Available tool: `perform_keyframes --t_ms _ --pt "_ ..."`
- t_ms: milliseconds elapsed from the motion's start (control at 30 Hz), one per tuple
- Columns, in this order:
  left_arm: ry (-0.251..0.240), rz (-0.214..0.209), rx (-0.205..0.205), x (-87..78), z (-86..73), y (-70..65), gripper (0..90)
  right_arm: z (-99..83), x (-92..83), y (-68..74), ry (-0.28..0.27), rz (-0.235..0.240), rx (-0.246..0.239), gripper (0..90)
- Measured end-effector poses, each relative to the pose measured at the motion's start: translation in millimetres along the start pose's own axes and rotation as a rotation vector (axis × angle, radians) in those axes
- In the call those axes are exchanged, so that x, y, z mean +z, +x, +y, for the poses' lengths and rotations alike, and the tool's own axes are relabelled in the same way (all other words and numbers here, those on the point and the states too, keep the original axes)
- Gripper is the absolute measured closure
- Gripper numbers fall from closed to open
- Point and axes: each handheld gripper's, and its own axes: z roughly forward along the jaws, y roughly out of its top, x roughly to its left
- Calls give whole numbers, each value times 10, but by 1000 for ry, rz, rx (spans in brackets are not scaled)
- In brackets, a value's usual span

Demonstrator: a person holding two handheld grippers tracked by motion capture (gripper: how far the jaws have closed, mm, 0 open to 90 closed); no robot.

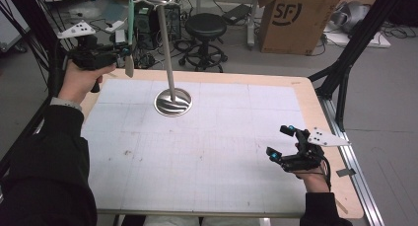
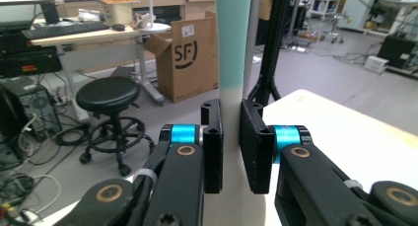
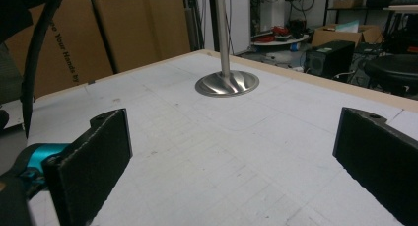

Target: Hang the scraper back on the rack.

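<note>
A long flat strip, teal on its upper part and pale beige lower down, stands upright off the table's far left corner. My left gripper is shut on it; in the left gripper view both black pads press the beige part while the teal part rises out of frame. A metal stand with a round shiny base and a thin pole sits on the white mat, also ahead in the right gripper view. My right gripper rests low near the table's right edge, open and empty.
A black stool and a cardboard box stand on the floor behind the table. A black frame leg slants down past the table's right far corner. Cables and equipment clutter the floor at the back left.
</note>
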Motion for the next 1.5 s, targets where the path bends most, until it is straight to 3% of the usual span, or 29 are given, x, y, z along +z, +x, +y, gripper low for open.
perform_keyframes --t_ms 467,667,867,1200,1367,1500 --pt "15 -1 8 70 -20 -44 803 4 -9 -4 2 -1 -7 5" --pt "18 23 21 90 -24 -74 793 6 -12 -5 12 -7 -14 5" --pt "13 23 50 101 -46 -115 729 22 -4 11 11 2 -17 5" --pt "-22 -27 109 69 -186 -203 566 6 3 6 16 7 -11 5" --pt "-29 -52 113 49 -276 -254 478 -4 6 5 20 9 -8 5" --pt "-73 -67 125 17 -336 -339 381 -7 14 5 23 8 -10 5"
